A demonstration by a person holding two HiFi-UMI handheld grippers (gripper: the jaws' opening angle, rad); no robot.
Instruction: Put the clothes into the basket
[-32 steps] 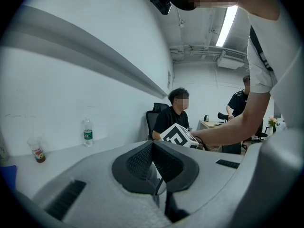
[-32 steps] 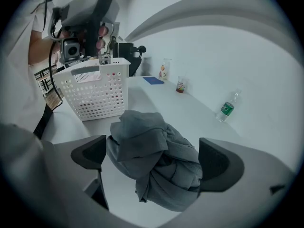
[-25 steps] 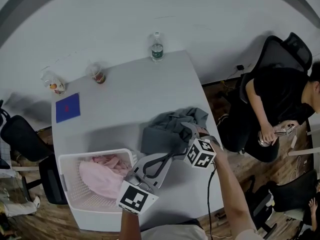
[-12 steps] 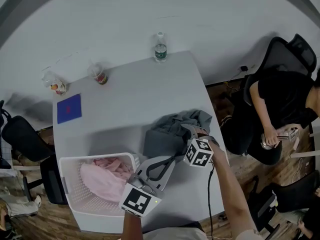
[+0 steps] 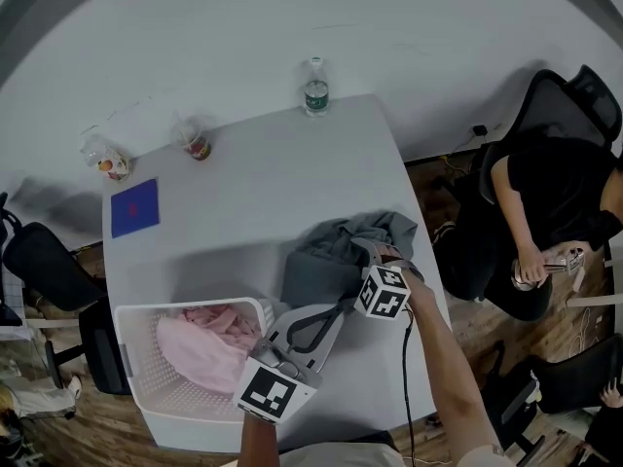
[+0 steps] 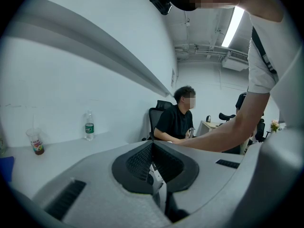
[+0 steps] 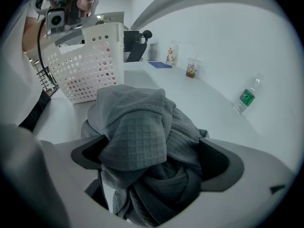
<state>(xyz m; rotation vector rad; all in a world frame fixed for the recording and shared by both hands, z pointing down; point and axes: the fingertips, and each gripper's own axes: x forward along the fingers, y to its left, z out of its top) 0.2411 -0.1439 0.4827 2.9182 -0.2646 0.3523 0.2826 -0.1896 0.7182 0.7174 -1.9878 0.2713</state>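
A grey garment (image 5: 336,251) lies bunched on the white table (image 5: 243,202), right of centre. My right gripper (image 5: 373,259) is shut on its near edge. In the right gripper view the waffle-weave grey garment (image 7: 137,127) fills the space between the jaws of the right gripper (image 7: 152,160). A white perforated basket (image 5: 131,358) stands at the table's front left with a pink garment (image 5: 204,343) inside. My left gripper (image 5: 331,309) hovers between the basket and the grey garment. In its own view the left gripper (image 6: 153,146) is shut with nothing in it.
A water bottle (image 5: 316,88) stands at the table's far edge. Two drink cups (image 5: 195,144) (image 5: 109,163) and a blue pad (image 5: 132,207) sit far left. A seated person (image 5: 555,212) is just past the right edge, and a dark chair (image 5: 44,266) is on the left.
Almost nothing: the right gripper stays shut on the grey garment and has edged slightly left; the left gripper has barely shifted beside the basket.
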